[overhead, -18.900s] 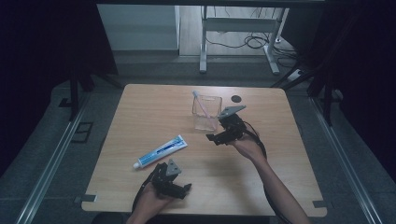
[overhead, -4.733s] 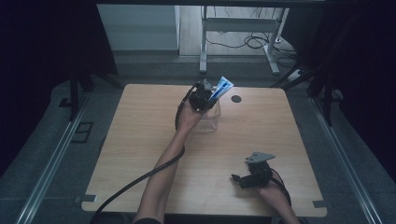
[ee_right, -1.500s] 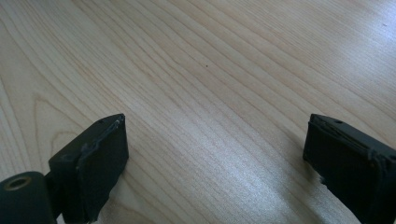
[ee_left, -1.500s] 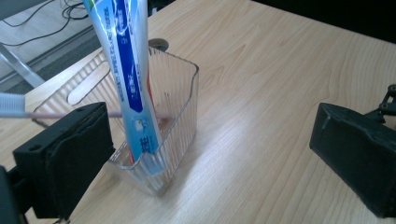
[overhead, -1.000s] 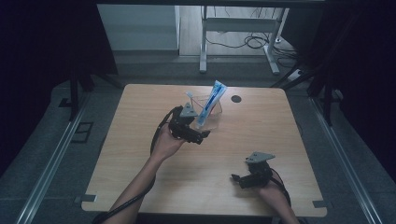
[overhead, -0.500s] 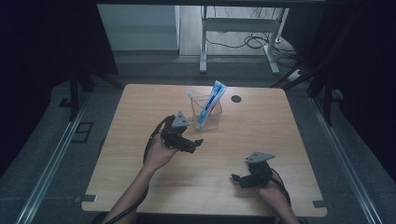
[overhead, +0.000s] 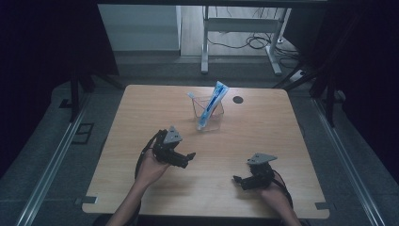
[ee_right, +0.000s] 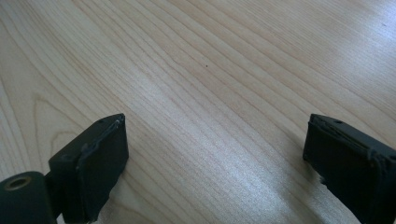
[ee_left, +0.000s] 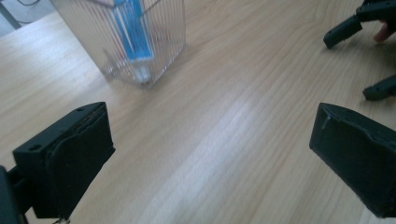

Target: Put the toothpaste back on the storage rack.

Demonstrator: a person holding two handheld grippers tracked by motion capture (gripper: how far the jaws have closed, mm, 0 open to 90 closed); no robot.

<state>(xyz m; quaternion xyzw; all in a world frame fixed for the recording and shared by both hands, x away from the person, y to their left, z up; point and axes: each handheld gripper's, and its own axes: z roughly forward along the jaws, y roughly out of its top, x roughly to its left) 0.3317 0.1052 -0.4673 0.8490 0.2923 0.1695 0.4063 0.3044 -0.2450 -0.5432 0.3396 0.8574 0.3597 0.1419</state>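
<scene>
A pale wooden surface (overhead: 282,141) fills the middle of the high view, bordered by dark floor and a metal frame beyond its far edge; a small dark disc (overhead: 238,99) lies on the wood near that far edge, just right of the container. At the near edge, a person's forearms come up from the bottom of the high view, each hand gripping a black tool. The left gripper (overhead: 184,159) hovers over the left-centre of the surface, its grey three-cornered plate on top and its cable looping back along the wrist; seen along its own camera, the left gripper (ee_left: 210,158) has its fingers (ee_left: 79,154) spread wide with bare wood between them. The right gripper (overhead: 239,181) rests low at the near right, well apart from the container; in its own camera the right gripper (ee_right: 219,163) likewise shows fingers (ee_right: 98,163) held wide, nothing between them but grain. A clear ribbed plastic container (overhead: 209,113) stands upright toward the far centre of the surface; it also shows close ahead in the left gripper view (ee_left: 135,37). Inside it a blue-and-white toothpaste tube (overhead: 211,101) leans cap-down, its flat end rising above the rim; a thin toothbrush (overhead: 194,98) leans beside it in the same container.
</scene>
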